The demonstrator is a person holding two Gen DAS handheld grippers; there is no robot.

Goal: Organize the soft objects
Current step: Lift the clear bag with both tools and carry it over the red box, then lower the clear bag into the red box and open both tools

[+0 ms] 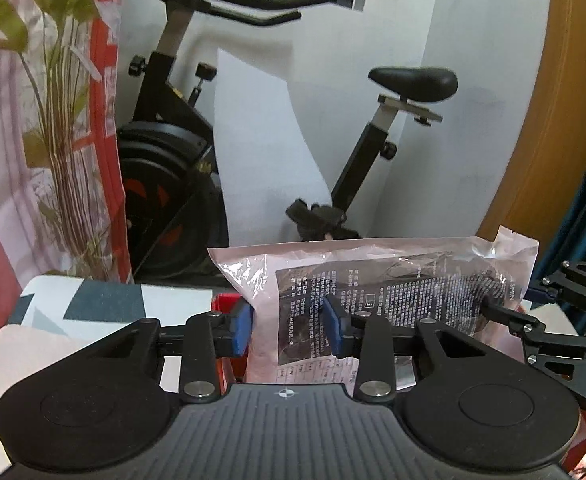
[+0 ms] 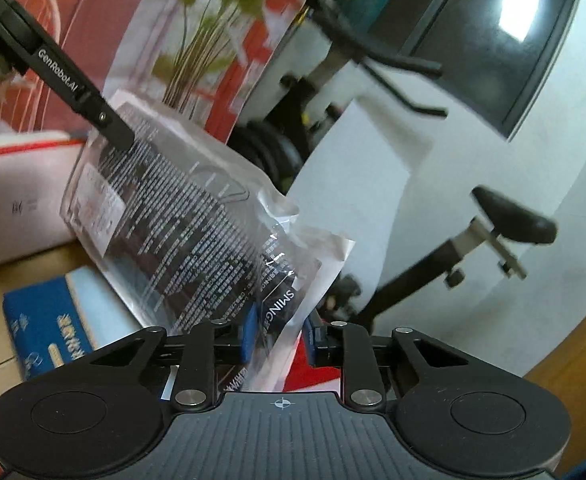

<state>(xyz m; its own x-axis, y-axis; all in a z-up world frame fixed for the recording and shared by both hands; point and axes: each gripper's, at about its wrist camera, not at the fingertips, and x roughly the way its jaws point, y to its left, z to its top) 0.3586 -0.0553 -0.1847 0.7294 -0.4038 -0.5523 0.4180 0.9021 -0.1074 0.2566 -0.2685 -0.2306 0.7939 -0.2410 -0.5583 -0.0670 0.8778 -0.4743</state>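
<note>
A pinkish clear plastic bag [image 1: 393, 292] with dark, soft contents and a printed label hangs in the air between both grippers. In the left wrist view my left gripper [image 1: 289, 330] is shut on the bag's left end, its blue pads pressing on either side. The right gripper's finger [image 1: 505, 314] reaches the bag's other end from the right. In the right wrist view my right gripper [image 2: 281, 338] is shut on the near corner of the bag [image 2: 197, 216]. The left gripper's finger [image 2: 109, 120] holds the far end at the upper left.
A black exercise bike [image 1: 173, 140] stands against the white wall behind the bag. A red and pink curtain with a plant print [image 1: 53, 120] hangs at the left. Below lie a blue packet [image 2: 49, 328], a white red-trimmed case [image 2: 17, 184] and a patterned box [image 1: 93, 308].
</note>
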